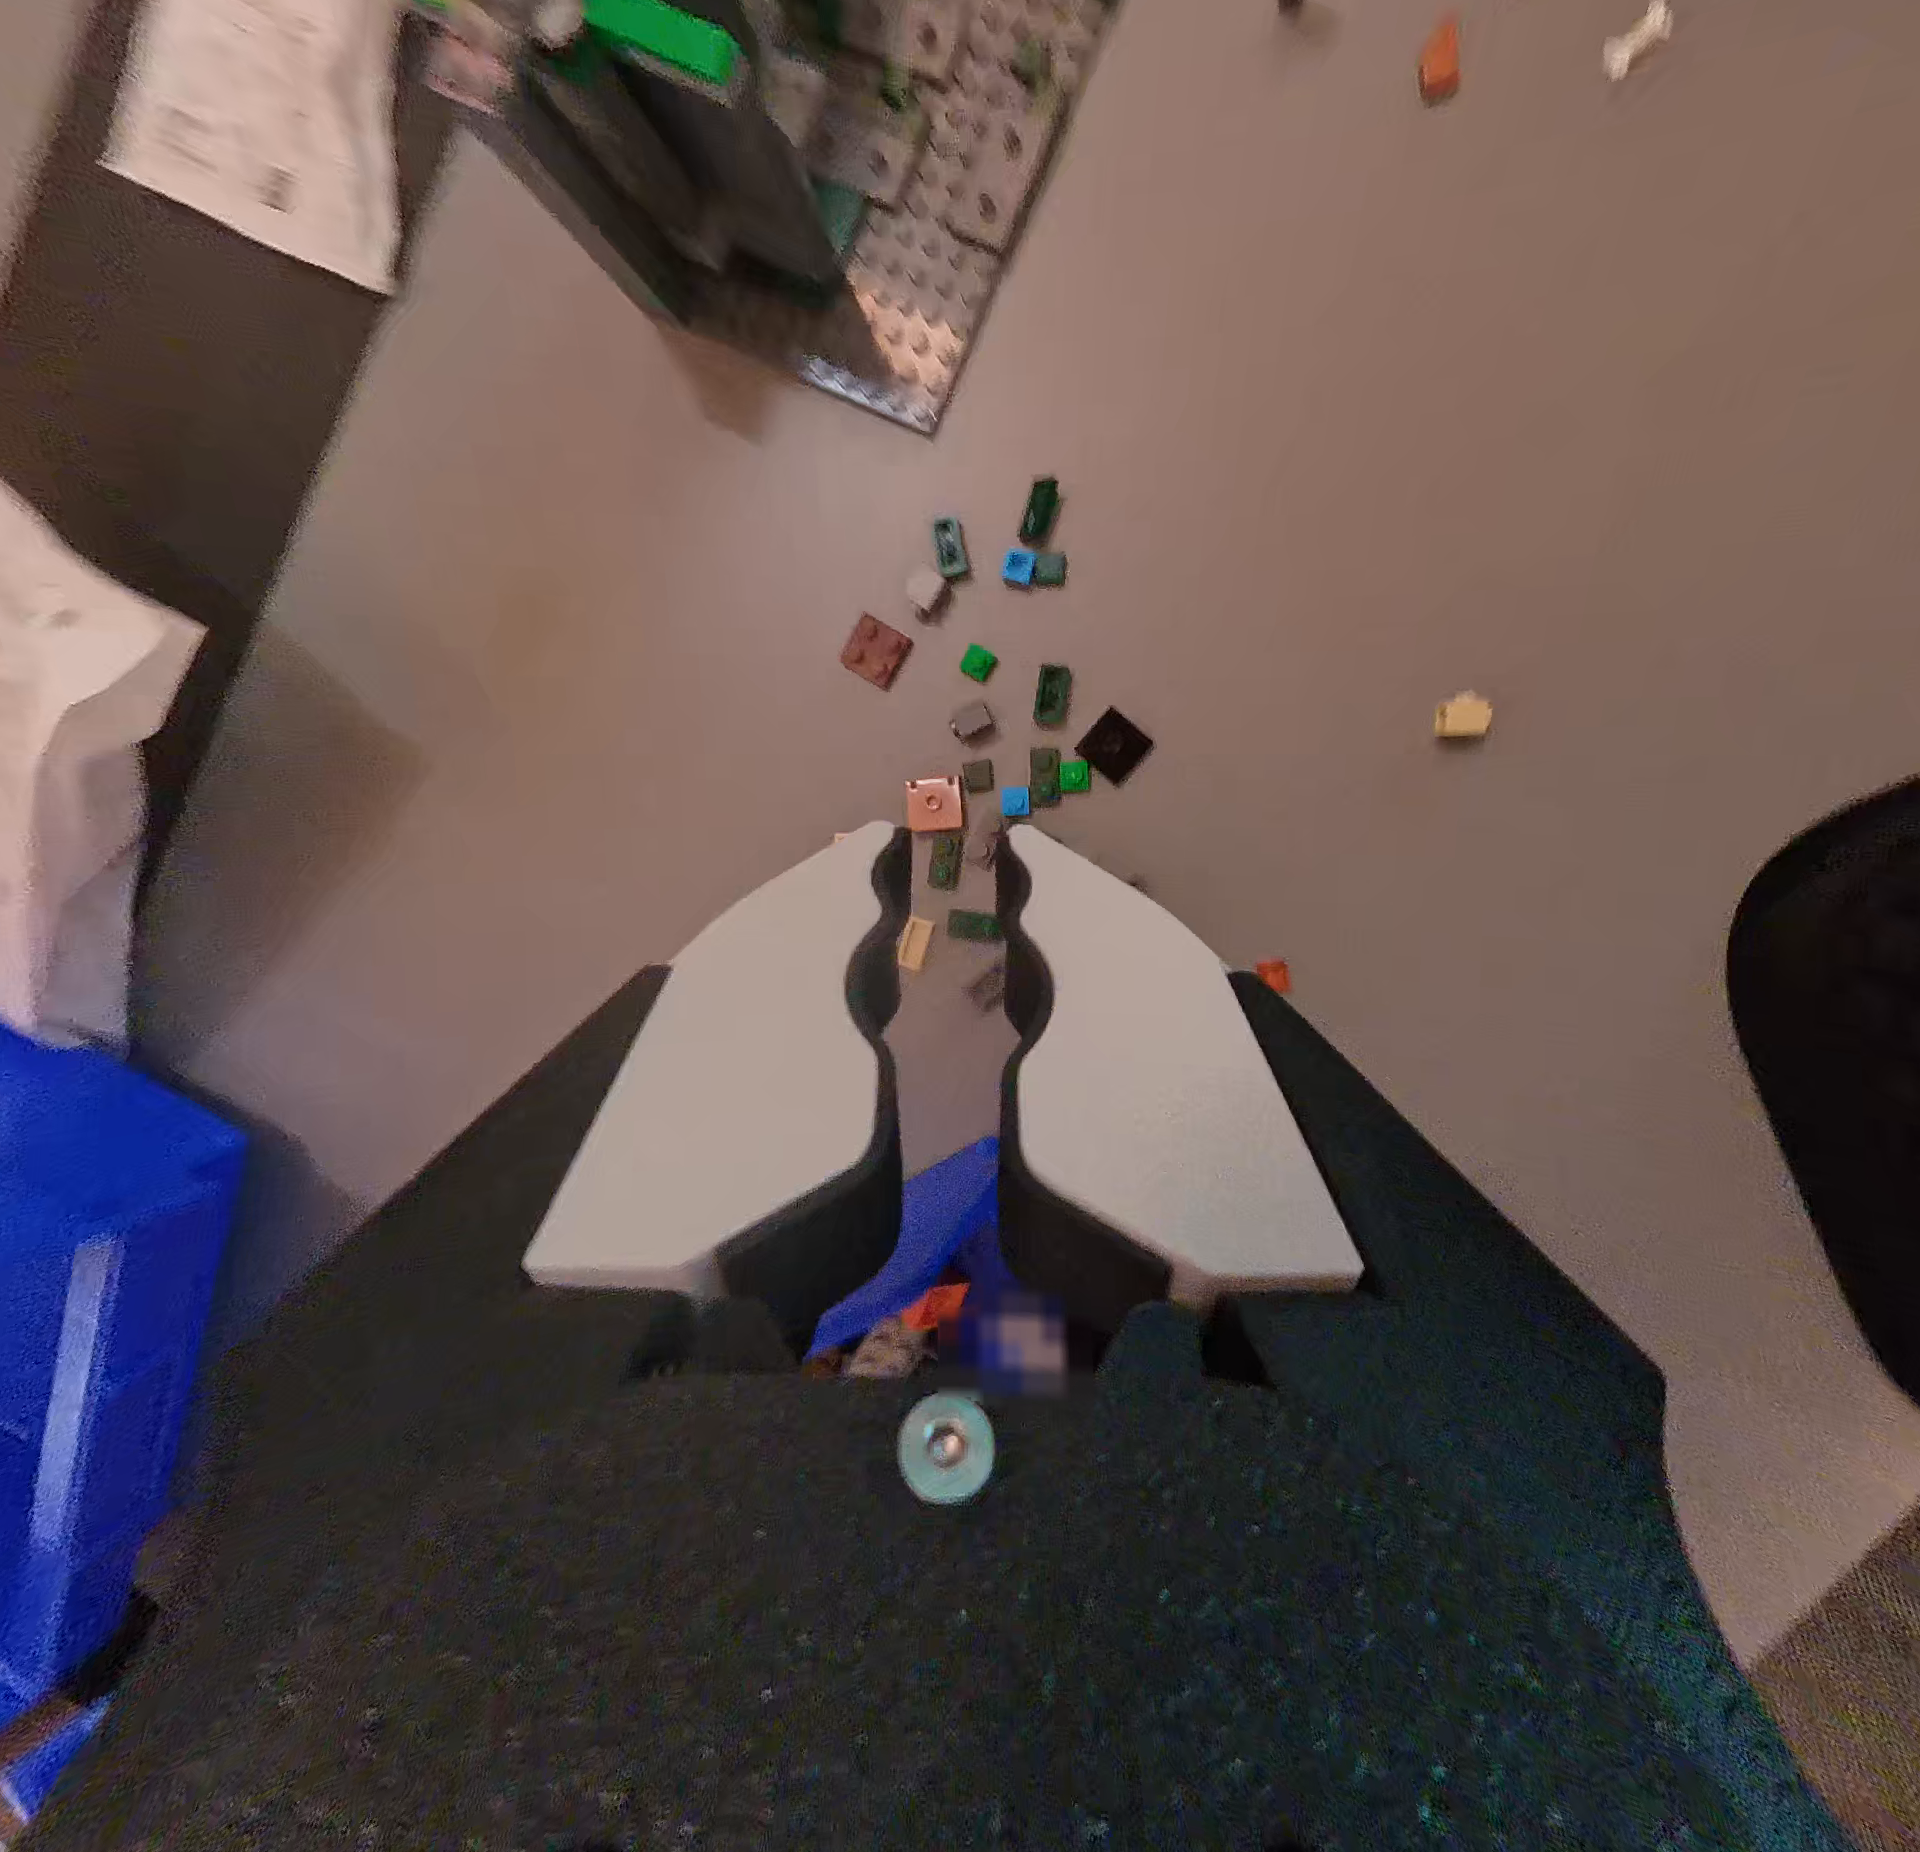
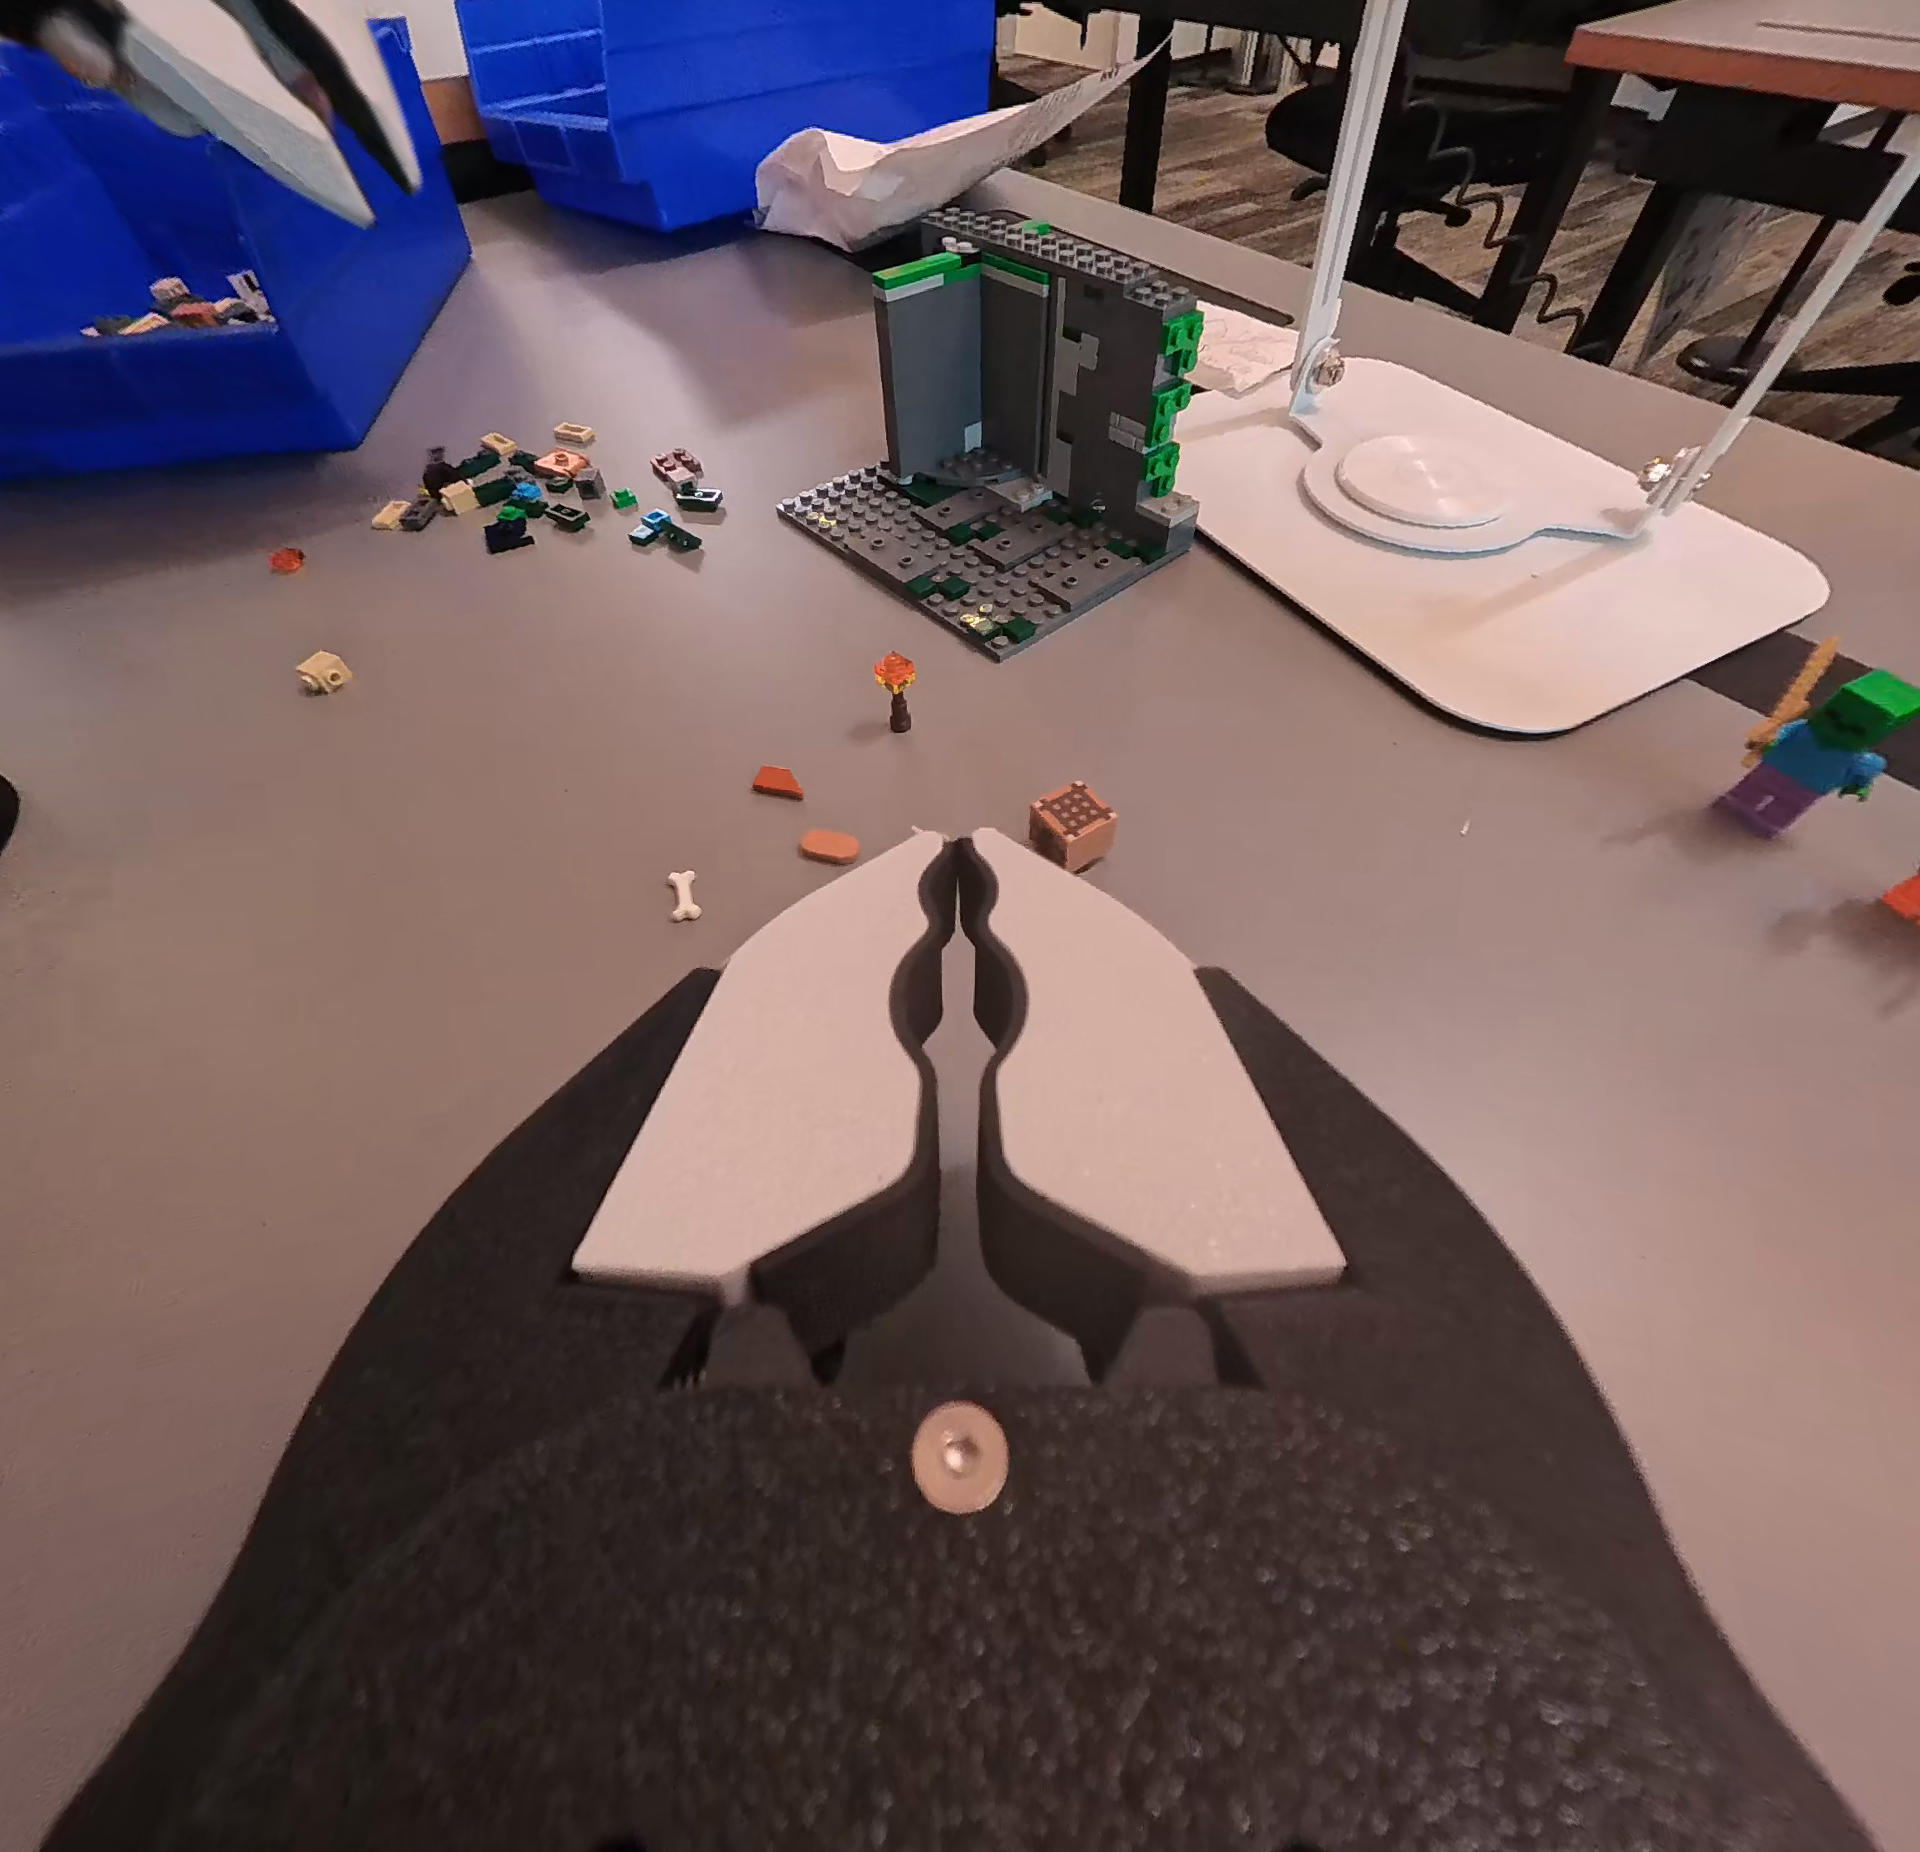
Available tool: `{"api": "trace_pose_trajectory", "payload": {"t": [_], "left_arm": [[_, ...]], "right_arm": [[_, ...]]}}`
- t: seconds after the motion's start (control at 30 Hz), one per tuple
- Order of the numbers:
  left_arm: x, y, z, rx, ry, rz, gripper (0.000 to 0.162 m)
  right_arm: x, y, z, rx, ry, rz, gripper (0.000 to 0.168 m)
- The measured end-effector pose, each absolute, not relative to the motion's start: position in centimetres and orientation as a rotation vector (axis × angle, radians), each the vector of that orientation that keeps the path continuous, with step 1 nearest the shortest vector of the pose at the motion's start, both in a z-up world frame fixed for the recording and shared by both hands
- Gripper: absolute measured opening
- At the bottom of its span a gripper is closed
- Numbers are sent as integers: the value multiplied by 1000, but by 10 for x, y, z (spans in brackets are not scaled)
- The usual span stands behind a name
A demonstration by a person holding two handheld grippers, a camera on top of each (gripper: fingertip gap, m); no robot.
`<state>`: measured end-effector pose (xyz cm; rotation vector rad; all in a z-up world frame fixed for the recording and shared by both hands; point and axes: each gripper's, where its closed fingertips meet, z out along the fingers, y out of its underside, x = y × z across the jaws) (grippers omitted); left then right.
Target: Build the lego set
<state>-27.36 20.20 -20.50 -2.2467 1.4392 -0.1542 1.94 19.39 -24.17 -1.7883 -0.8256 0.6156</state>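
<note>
From the left, the left gripper (image 1: 951, 841) hangs with fingers slightly spread above the scattered loose bricks (image 2: 540, 498), the half-built grey wall model (image 2: 1023, 441) stands mid-table (image 2: 1351, 971), and the right gripper (image 2: 956, 846) has its tips pressed together, empty.

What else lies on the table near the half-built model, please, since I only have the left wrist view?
Observer: A white stand base sits close beside the model, on the side with the bright green bricks.
Operator: Thank you. Is there a figure anywhere?
Observer: Yes, a green-headed figure in a blue top stands past that base, at the right edge of the right wrist view.
Operator: And is the right gripper holding anything?
Observer: No. The right gripper is shut with nothing between its fingers, and its tips are near a brown cube.
</note>
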Motion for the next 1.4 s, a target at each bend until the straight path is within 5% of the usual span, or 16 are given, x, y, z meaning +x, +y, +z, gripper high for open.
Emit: {"api": "trace_pose_trajectory", "payload": {"t": [0.3, 0.67, 0.87, 1.4], "left_arm": [[-278, 218, -279, -2544, 1760, -17, 19], [-282, 222, -299, -2608, 1743, 3, 21], [-281, 220, -299, -2610, 1745, 4, 5], [-191, 175, -256, -2348, 1838, -372, 5]], "right_arm": [[18, 191, -242, -1791, -843, 606, 0], [20, 193, -242, -1800, -818, 645, 0], [20, 193, -241, -1797, -816, 639, 0], [16, 188, -233, -1765, -845, 623, 0]]}}
